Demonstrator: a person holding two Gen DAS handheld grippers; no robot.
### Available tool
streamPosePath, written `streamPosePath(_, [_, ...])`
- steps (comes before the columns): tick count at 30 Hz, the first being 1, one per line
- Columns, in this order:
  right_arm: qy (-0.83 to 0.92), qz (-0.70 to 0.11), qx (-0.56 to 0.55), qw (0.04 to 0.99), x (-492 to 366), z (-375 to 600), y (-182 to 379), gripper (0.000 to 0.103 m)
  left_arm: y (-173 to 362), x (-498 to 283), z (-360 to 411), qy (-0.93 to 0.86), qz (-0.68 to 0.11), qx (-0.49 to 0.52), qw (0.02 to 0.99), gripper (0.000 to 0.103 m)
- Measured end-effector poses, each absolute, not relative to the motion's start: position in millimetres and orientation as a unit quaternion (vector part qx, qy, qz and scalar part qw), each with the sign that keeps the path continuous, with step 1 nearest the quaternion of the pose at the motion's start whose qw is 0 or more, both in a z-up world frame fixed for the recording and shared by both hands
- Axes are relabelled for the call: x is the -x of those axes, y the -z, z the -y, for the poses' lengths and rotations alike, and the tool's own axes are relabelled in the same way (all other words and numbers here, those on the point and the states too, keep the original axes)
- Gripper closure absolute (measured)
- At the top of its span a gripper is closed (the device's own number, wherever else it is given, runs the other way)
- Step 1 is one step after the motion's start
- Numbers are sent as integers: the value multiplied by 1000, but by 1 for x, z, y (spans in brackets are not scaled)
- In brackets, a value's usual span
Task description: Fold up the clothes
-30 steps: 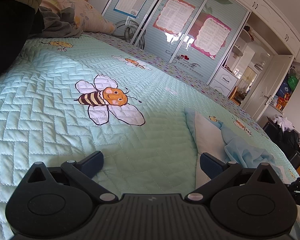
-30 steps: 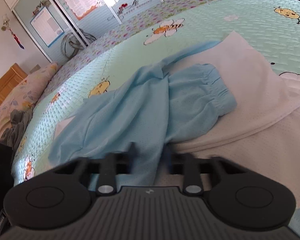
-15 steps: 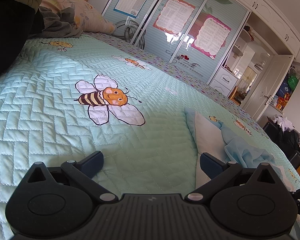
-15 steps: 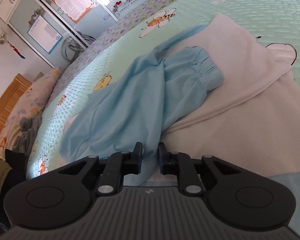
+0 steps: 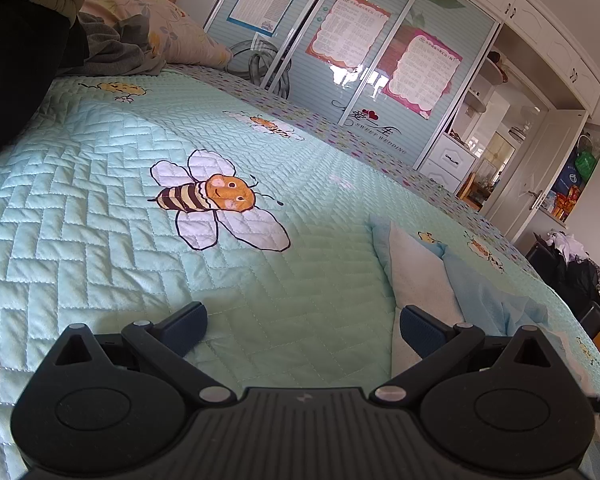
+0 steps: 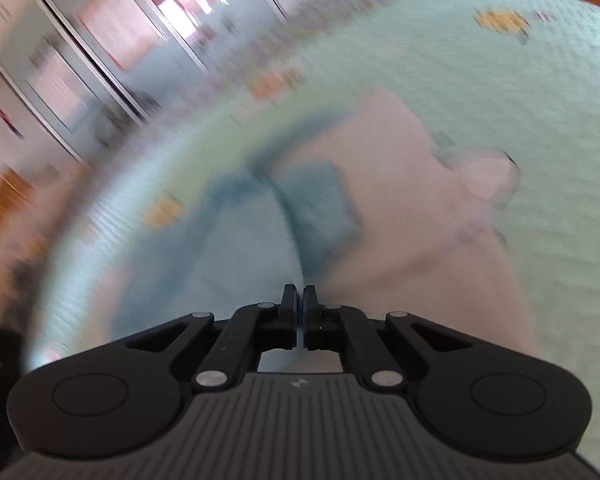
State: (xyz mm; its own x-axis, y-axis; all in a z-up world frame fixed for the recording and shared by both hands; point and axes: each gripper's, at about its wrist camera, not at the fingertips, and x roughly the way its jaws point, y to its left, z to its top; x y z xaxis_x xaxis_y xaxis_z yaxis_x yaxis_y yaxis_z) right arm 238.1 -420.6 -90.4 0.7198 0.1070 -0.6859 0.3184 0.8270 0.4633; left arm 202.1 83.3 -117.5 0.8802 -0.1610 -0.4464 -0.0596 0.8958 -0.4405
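1. One left claw (image 5: 302,322), spread wide and empty, hangs over the bedspread (image 5: 100,240).
2. One right claw (image 6: 301,300) is pinched together; blur hides whether cloth is caught.
3. One blue-and-white garment (image 6: 260,248) lies on the bed, ahead of the right claw.
4. Four bees show in the left view, the nearest one (image 5: 216,200) largest.

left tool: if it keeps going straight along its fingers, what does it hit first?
Probably bare quilted bedspread. The left tool is open and tilted down at it, nothing between its fingers. The white-and-blue garment lies just right of that line, near the right finger; depth is unclear.
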Motion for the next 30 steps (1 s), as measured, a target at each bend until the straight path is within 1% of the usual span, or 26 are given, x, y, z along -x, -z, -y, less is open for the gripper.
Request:
streamPosePath(3, [64, -353, -298, 885, -227, 424, 98, 99, 117, -202, -83, 27, -243, 227, 943, 1])
streamPosePath(7, [73, -339, -286, 893, -225, 418, 90, 93, 118, -202, -84, 27, -243, 227, 943, 1])
streamPosePath(10, [88, -298, -261, 914, -221, 414, 68, 78, 118, -202, -85, 27, -244, 227, 943, 1])
streamPosePath(12, [83, -268, -243, 928, -225, 413, 51, 76, 118, -202, -85, 26, -244, 226, 943, 1])
streamPosePath(13, [76, -258, -238, 933, -229, 413, 44, 73, 118, -202, -85, 26, -244, 225, 943, 1])
streamPosePath(14, [64, -258, -239, 934, -238, 413, 38, 67, 119, -202, -85, 26, -244, 225, 943, 1])
streamPosePath(16, [40, -273, -251, 928, -263, 415, 35, 59, 119, -202, -85, 26, -244, 225, 943, 1])
streamPosePath(18, [20, -285, -254, 924, -292, 416, 36, 59, 119, -202, -85, 26, -244, 225, 943, 1])
streamPosePath(23, [-6, -327, -190, 926, -363, 416, 43, 58, 120, -201, -84, 26, -244, 223, 943, 1])
streamPosePath(28, [-14, -358, -193, 914, -402, 429, 63, 56, 119, -201, -83, 25, -245, 221, 944, 1])
streamPosePath(29, [-18, -360, -196, 912, -406, 431, 66, 56, 119, -201, -83, 25, -245, 221, 944, 1])
streamPosePath(30, [-28, -360, -199, 911, -408, 431, 68, 61, 119, -202, -83, 25, -245, 221, 944, 1])
